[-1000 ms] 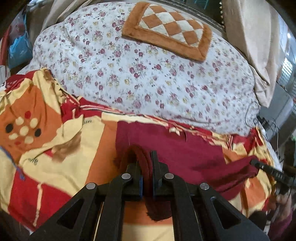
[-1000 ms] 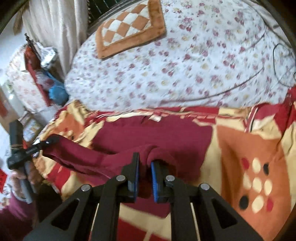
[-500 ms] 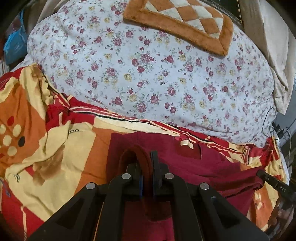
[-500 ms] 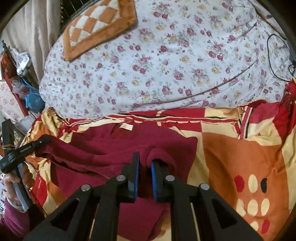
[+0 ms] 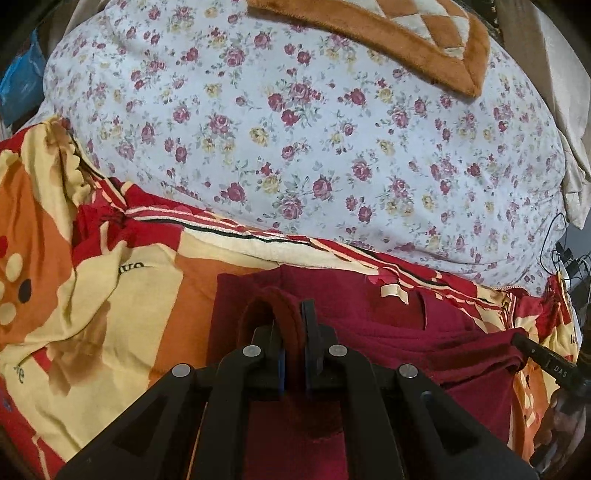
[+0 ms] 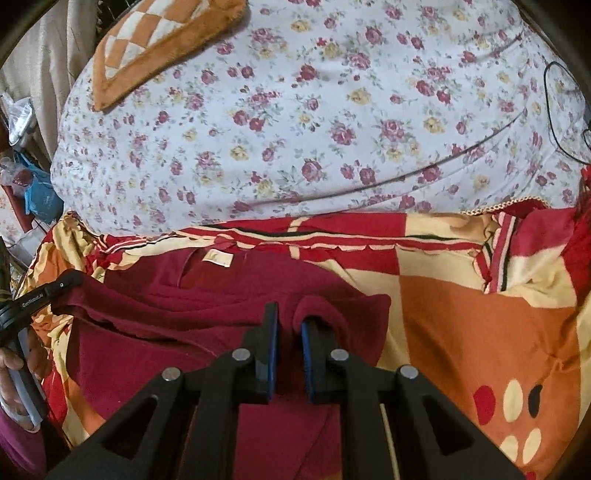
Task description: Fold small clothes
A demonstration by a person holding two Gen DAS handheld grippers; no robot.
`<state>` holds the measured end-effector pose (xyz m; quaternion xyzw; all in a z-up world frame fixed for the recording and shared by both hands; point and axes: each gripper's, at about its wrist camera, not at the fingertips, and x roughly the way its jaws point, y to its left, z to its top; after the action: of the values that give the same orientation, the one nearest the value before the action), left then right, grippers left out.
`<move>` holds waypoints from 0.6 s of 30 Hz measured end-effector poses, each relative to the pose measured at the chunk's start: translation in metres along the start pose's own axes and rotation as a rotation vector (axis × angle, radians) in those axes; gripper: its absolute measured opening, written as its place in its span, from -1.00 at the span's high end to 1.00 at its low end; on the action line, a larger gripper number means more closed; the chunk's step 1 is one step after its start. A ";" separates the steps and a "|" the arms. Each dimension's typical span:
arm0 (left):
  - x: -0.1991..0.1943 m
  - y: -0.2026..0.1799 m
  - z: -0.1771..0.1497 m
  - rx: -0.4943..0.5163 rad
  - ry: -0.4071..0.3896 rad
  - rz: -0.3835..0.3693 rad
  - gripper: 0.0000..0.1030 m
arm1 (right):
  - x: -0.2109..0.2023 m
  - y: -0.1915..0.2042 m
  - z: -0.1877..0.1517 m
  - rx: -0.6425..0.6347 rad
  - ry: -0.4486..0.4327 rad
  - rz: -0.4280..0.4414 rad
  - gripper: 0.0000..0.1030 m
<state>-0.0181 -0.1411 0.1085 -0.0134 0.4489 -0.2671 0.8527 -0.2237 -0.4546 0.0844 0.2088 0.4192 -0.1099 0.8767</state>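
Since 1 second ago both tongs, left (image 5: 291,332) and right (image 6: 290,328), have carried the maroon top's (image 5: 388,332) pinched edge up the blanket (image 5: 110,295), where uneven pulling could skew the fold.

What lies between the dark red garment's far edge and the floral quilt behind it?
A strip of the red, orange and cream patterned blanket separates the dark red garment from the floral quilt; both wrist views show it.

My work surface is a bed: a floral quilt (image 5: 332,155) carrying a checkered brown cushion (image 5: 406,33), and nearer me a red, orange and cream blanket (image 5: 110,295), on which the maroon garment (image 5: 406,332) lies.
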 end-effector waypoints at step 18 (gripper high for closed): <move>0.029 0.005 0.003 -0.003 0.040 0.003 1.00 | 0.040 -0.011 0.006 0.024 0.044 -0.027 0.78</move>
<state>-0.0002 -0.1512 0.0873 -0.0087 0.4663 -0.2651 0.8439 -0.1990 -0.4680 0.0530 0.2159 0.4398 -0.1223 0.8631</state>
